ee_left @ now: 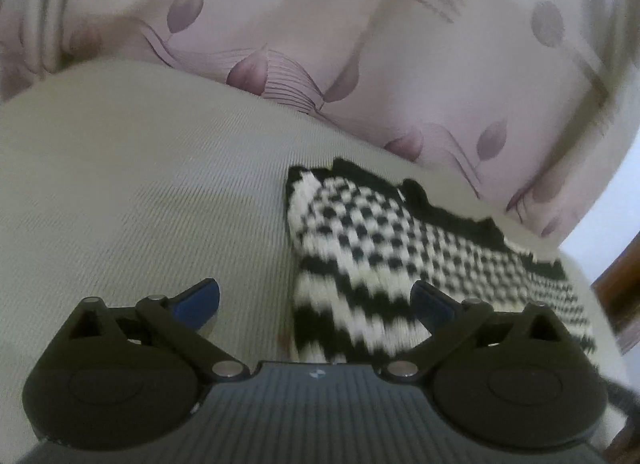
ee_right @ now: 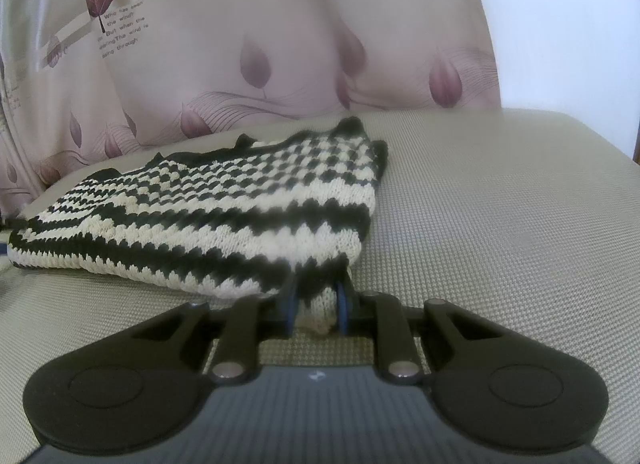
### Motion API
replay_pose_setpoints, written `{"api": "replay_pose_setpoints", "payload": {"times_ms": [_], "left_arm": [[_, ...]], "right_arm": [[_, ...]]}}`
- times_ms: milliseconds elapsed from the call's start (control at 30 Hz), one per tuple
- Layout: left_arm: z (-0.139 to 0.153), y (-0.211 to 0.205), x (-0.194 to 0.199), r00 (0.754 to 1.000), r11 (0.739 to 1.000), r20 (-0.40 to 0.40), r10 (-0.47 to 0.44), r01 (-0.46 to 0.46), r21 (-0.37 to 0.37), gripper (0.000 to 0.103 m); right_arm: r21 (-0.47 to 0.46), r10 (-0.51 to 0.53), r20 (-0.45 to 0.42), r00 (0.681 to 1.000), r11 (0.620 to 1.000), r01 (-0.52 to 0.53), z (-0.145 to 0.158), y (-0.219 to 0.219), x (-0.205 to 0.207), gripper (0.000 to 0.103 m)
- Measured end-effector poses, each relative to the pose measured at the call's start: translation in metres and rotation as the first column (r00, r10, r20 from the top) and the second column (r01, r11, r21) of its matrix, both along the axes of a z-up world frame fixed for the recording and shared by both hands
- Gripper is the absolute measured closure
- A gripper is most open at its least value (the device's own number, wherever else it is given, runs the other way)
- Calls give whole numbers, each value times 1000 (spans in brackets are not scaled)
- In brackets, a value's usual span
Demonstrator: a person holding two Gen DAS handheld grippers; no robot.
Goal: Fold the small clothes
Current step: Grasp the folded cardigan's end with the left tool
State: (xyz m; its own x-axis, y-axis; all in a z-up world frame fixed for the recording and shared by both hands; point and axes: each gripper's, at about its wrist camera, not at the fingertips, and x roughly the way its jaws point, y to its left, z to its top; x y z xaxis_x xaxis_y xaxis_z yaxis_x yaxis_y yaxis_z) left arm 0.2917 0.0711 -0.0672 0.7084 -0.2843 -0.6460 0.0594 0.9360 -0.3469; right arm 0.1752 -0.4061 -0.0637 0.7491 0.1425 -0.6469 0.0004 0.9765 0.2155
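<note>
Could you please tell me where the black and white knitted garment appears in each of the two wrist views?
Left wrist: the knitted garment lies right of centre, beyond the open left gripper.
Right wrist: it spreads left of centre, its near corner pinched by the right gripper.
Shared landmark: the leaf-print curtain behind it.

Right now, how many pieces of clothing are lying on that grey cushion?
1: a black-and-white knitted garment on the cushion by the curtain, its near corner pinched by the right fingers. Others may be out of view.
</note>
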Motion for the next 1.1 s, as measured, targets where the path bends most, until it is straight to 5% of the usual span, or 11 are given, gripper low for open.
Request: {"api": "replay_pose_setpoints", "payload": {"times_ms": [133,367,433,533,767,1100], "left_arm": [[-11,-6,42,993,995,-75,-93,95,30,21],[-19,-13,75,978,980,-62,-197,198,-1,22],[-19,-15,79,976,976,-62,-211,213,39,66],[-24,-2,86,976,977,-82,-202,195,-80,76],[-42,27,85,981,942,-52,-187,164,-293,75],[-44,34,95,978,909,-68,-196,155,-387,68]], "right_arm": [[-3,0,1,1000,1000,0,1,0,0,84],[-2,-1,1,1000,1000,1,0,0,0,84],[-4,-1,1,1000,1000,1,0,1,0,84],[-6,-1,1,1000,1000,1,0,1,0,84],[-11,-7,-1,1000,1000,7,0,2,0,80],[-11,-21,-7,1000,1000,21,-1,2,1,76]]}}
